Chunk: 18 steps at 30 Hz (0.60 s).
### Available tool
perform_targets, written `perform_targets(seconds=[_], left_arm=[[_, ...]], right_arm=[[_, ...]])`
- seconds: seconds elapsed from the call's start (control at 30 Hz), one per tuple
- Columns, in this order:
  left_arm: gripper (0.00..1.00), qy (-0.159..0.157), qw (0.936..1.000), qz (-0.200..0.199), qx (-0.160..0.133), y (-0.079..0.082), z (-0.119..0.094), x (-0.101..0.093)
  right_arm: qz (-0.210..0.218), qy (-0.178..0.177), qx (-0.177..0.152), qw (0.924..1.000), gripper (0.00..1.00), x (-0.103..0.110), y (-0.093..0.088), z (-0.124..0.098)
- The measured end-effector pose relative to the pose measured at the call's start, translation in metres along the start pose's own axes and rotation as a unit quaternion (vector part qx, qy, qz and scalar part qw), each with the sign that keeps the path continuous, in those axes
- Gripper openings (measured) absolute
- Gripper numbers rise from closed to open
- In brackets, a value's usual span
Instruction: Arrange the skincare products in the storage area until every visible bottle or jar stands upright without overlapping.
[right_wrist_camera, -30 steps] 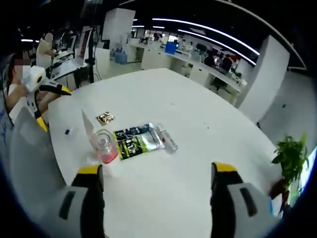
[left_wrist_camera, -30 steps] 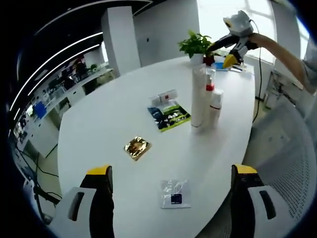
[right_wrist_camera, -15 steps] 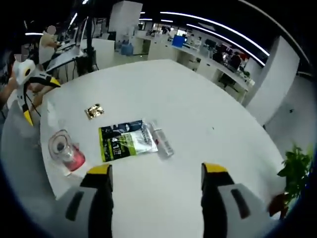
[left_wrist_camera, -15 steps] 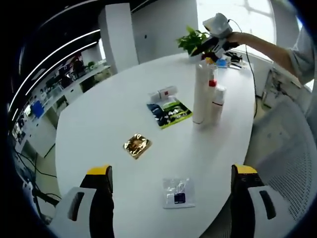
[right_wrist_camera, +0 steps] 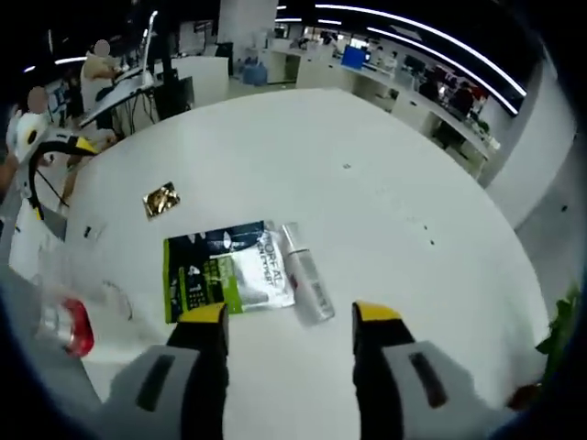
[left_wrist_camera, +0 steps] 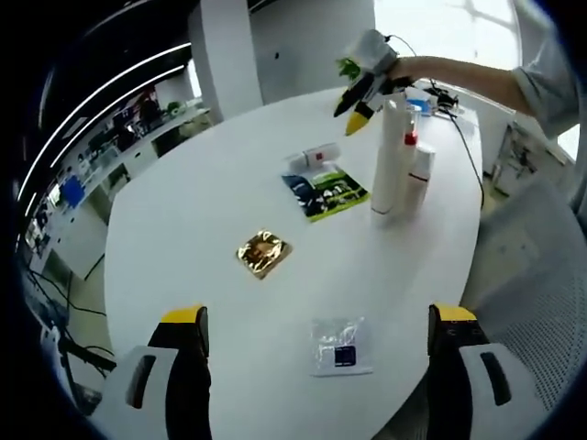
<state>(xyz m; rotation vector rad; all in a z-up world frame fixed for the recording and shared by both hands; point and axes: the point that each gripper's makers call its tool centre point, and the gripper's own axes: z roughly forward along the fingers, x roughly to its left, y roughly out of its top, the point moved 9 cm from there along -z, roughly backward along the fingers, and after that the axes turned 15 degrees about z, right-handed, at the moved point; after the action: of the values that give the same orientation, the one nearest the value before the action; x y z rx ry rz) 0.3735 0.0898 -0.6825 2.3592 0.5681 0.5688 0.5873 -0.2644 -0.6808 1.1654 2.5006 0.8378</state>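
A tall white bottle and a shorter white bottle with a red collar stand upright side by side on the white table. A small white tube lies flat beside a green and black sachet. My right gripper hovers above them, held by a hand. From its own camera, that gripper is open, and the tube lies just ahead of its tips, beside the sachet. My left gripper is open near the table's edge, holding nothing.
A gold foil sachet and a small clear sachet lie on the table nearer my left gripper. The red-collared bottle sits at the left edge of the right gripper view. A grey chair stands beside the table.
The right gripper has come in over the standing bottles and lowered toward the lying tube, which now sits close before its tips. The left gripper has barely moved.
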Motion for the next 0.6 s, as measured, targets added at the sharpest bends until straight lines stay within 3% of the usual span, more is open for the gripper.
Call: perform_targets(seconds=[0.23, 0.6], left_arm=[[0.97, -0.003, 1.0000, -0.002, 0.003, 0.000, 0.006, 0.001], [0.97, -0.007, 0.9997, -0.023, 0.007, -0.004, 0.011, -0.001]], right_arm=[[-0.010, 0.006, 0.025, 0.9996, 0.47, -0.010, 0.008, 0.025], [-0.025, 0.026, 0.100, 0.9943, 0.39, -0.021, 0.005, 0.069]])
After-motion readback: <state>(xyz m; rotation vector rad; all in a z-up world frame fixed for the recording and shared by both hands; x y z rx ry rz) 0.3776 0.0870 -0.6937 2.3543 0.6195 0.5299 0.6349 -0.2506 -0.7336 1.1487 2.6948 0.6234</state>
